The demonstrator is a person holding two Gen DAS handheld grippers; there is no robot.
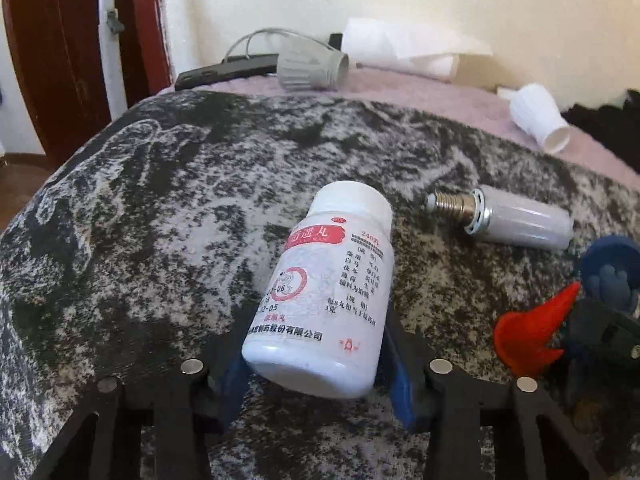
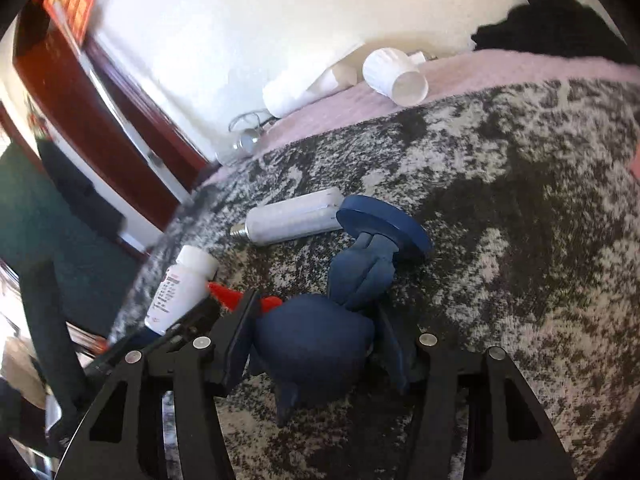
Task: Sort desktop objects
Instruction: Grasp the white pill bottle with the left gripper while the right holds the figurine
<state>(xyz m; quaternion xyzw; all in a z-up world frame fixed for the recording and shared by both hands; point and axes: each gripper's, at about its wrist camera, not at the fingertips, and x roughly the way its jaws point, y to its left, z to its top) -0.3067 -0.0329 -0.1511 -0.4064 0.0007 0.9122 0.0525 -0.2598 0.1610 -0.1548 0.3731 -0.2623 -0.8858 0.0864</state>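
My left gripper (image 1: 316,344) is shut on a white pill bottle (image 1: 324,292) with red print, held just above the mottled black-and-white cloth (image 1: 160,220). The bottle also shows in the right wrist view (image 2: 180,292). My right gripper (image 2: 316,344) is shut on a dark blue figurine (image 2: 316,344) with a round base (image 2: 384,220) and red crest (image 2: 228,294); the figurine shows at the right in the left wrist view (image 1: 600,300). A white bulb with a screw base (image 1: 504,220) lies on the cloth beyond both, and also shows in the right wrist view (image 2: 292,220).
At the back, on pink cloth (image 1: 420,88), lie a grey lamp socket (image 1: 308,68) with a cable, a white socket (image 1: 540,120), a black flat device (image 1: 224,72) and white paper (image 1: 404,48). Dark fabric (image 1: 600,120) sits far right. A red-brown door frame (image 1: 60,60) stands left.
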